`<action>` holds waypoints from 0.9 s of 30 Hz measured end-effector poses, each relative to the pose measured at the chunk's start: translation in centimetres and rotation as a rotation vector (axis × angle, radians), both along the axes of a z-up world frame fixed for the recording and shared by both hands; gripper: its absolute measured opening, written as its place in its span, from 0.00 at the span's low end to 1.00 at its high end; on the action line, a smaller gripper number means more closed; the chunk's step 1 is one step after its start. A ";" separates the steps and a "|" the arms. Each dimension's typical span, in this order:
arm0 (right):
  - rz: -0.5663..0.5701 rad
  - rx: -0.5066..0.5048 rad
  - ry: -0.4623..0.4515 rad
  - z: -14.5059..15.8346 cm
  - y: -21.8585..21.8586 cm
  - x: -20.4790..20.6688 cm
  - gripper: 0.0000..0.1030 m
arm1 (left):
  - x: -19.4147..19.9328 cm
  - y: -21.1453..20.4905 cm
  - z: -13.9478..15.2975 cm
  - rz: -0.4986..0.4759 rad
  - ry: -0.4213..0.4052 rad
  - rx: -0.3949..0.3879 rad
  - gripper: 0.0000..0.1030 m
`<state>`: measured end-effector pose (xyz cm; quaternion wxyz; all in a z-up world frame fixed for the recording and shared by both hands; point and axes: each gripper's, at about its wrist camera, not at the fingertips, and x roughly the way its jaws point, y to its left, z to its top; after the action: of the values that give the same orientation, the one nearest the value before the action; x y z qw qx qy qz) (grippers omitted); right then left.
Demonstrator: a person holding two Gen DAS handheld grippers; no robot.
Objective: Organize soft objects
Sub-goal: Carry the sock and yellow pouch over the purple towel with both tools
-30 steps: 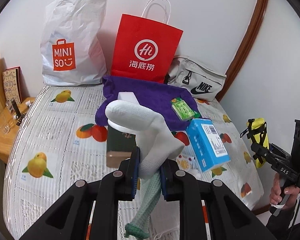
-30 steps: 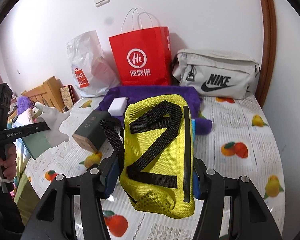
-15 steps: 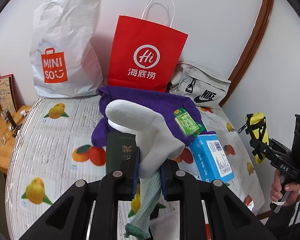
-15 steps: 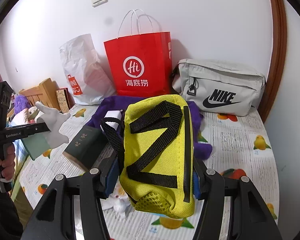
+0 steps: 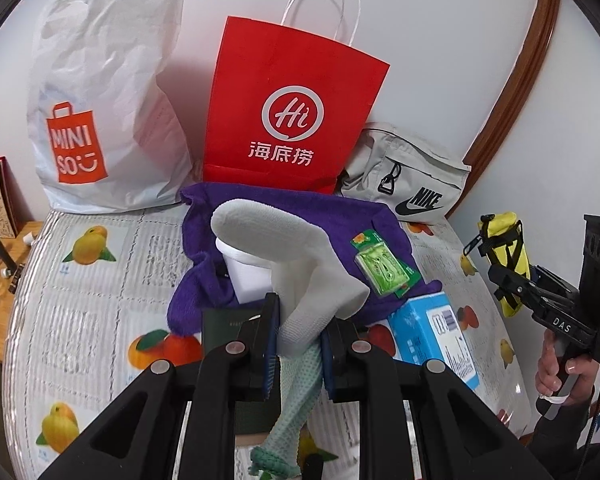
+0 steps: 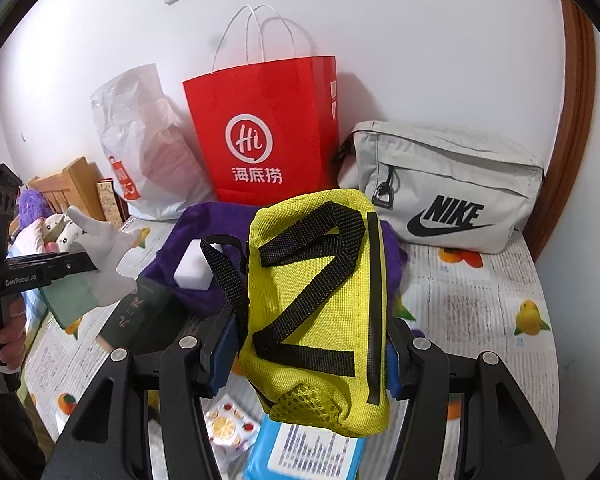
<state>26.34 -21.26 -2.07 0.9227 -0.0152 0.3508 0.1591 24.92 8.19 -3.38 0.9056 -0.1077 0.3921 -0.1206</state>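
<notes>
- Both views have closed in on the bags against the wall since a second ago: the red paper carrier bag with white rope handles (image 5: 296,116) and the crinkled white plastic shopping bag (image 5: 100,92) now loom larger, and the bed's fruit-print cover (image 5: 84,288) has slid down the frame.
- Left wrist view: the left tool (image 5: 298,344) is clenched on a white knitted glove with a pale green cuff (image 5: 284,256); the fingers of the glove flop upward and the cuff dangles below the jaws (a pinch at the wrist leaves both ends loose). It hangs above a purple fleece cloth (image 5: 228,280) that lies on the bed with a white rectangular block (image 5: 248,276) and a green blister pack (image 5: 384,270) on it; a light blue carton (image 5: 432,336) sits just beside the cloth.
- Same view, far right: the right tool (image 5: 508,284), gripped by a person's hand (image 5: 560,372), carries its load clear of the bed.
- Right wrist view: the right tool (image 6: 308,344) grasps a yellow nylon pouch with black webbing straps (image 6: 320,304) across its width, upright, so its mesh end hangs free. A grey fabric waist bag with a black logo (image 6: 444,188) leans on the wall beside the red bag.
- Judgement: both soft things are held high, probably for dropping into one of the standing bags; which one I cannot tell.
</notes>
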 end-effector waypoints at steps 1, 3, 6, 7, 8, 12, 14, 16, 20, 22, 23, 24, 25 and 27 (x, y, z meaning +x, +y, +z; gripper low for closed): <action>0.000 -0.003 0.001 0.0 0.1 0.5 0.56 | 0.5 0.0 -0.1 -0.001 0.005 -0.003 0.18; -0.005 -0.006 -0.002 -0.2 0.3 1.6 0.56 | 1.5 0.0 -0.3 -0.006 0.014 -0.005 0.18; -0.007 -0.013 -0.002 -0.6 0.7 3.3 0.56 | 3.1 -0.1 -0.7 -0.009 0.024 -0.007 0.18; -0.011 -0.014 -0.002 -0.7 0.8 3.8 0.56 | 3.6 -0.1 -0.9 -0.009 0.026 -0.010 0.18; -0.013 -0.015 0.002 -0.9 0.9 4.4 0.56 | 4.2 -0.1 -1.1 -0.010 0.030 -0.014 0.18; -0.010 -0.021 0.031 -2.1 1.4 6.9 0.56 | 6.5 -0.4 -1.8 -0.017 0.051 -0.036 0.18; 0.001 -0.034 0.048 -2.6 1.5 7.9 0.56 | 7.5 -0.5 -2.0 -0.020 0.057 -0.052 0.18; 0.003 -0.040 0.064 -3.2 1.5 9.1 0.56 | 8.6 -0.8 -2.2 -0.030 0.063 -0.067 0.18; 0.010 -0.047 0.092 -4.4 1.7 11.8 0.56 | 10.9 -2.0 -2.2 -0.050 0.061 -0.060 0.18; 0.010 -0.040 0.105 -5.1 1.8 12.7 0.56 | 12.0 -2.4 -2.4 -0.052 0.064 -0.051 0.18; 0.014 -0.032 0.115 -5.5 1.8 13.1 0.56 | 12.5 -2.6 -2.5 -0.052 0.068 -0.053 0.18; 0.019 -0.026 0.126 -5.8 1.8 13.5 0.56 | 13.3 -2.7 -2.8 -0.052 0.074 -0.052 0.18; 0.024 -0.020 0.139 -6.1 1.9 13.9 0.56 | 13.8 -2.7 -3.1 -0.049 0.080 -0.049 0.18; 0.031 -0.023 0.170 -6.9 2.2 14.9 0.56 | 15.1 -2.7 -4.0 -0.037 0.106 -0.040 0.18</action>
<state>41.26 -19.09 -8.98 0.8866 -0.0178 0.4297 0.1701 40.05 5.53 -7.40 0.8788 -0.1248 0.4391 -0.1392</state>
